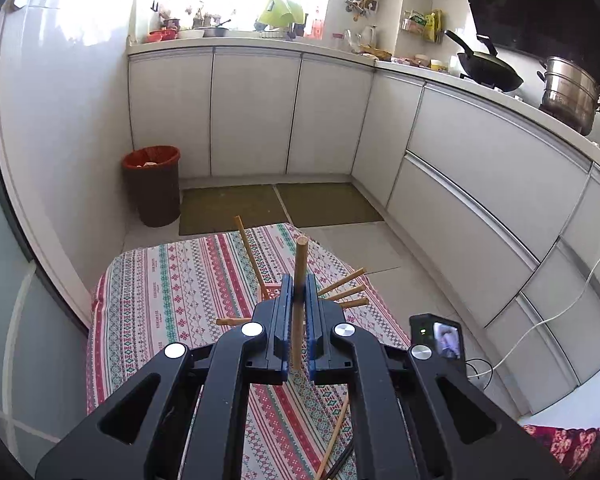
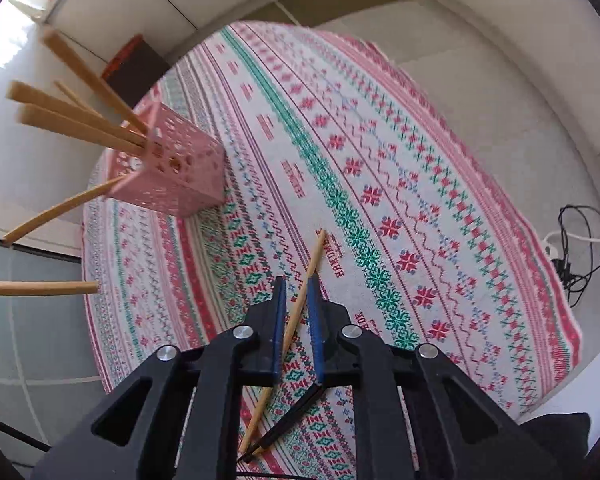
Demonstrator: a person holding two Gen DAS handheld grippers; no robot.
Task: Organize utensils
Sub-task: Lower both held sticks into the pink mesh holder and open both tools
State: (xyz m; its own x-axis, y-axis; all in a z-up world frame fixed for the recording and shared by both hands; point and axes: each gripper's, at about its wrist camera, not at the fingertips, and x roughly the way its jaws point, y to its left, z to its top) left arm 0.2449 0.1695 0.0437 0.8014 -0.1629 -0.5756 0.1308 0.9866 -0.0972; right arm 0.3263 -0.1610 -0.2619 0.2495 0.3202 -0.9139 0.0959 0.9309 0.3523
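Left wrist: left gripper fingers clamp pale wooden chopstick; right's apparently parted.

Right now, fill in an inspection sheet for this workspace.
Surface: patterned red, green and white cloth over a low table.
Job's things: pink perforated plastic holder with wooden chopsticks; one wooden chopstick lies on the cloth.
Clutter: nothing seen on the cloth.
Grippers: left gripper shut on an upright wooden chopstick; right gripper open, astride the lying chopstick.
Cables: black cables and white cord on the floor.
Surroundings: white cabinets, brown bin, black wok, steel pot.
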